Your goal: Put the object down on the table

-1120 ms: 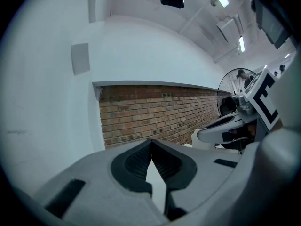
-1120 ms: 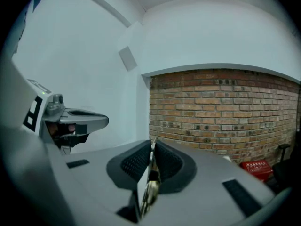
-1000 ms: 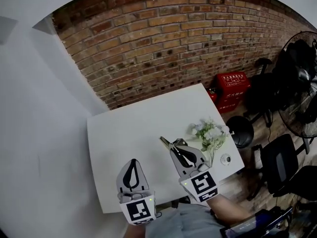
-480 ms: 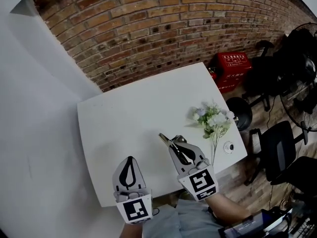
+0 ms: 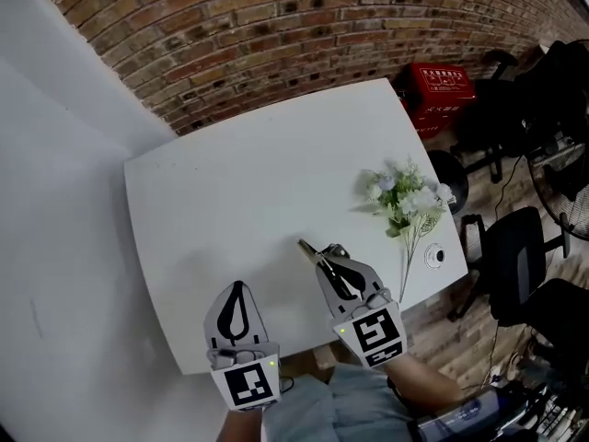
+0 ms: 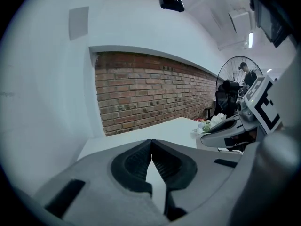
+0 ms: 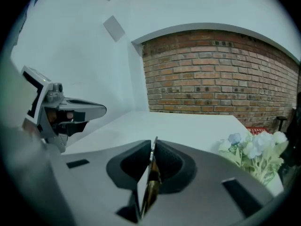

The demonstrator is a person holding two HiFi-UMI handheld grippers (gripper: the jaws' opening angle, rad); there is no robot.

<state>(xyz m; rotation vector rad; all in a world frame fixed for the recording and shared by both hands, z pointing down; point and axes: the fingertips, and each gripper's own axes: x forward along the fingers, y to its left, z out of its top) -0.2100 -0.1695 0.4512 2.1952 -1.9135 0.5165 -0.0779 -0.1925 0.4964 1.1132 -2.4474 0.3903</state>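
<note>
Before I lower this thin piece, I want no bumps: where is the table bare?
The table is bare across its left and middle, from the brick wall to the right gripper. Only the right edge is crowded: flowers and a small round object.

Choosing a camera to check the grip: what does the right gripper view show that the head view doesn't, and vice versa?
Right gripper view only: pads of the right gripper pressing a thin flat object edge-on. Head view only: a small round thing, and that gripper's marker cube. Both: the white table, the flowers, the left gripper.
</note>
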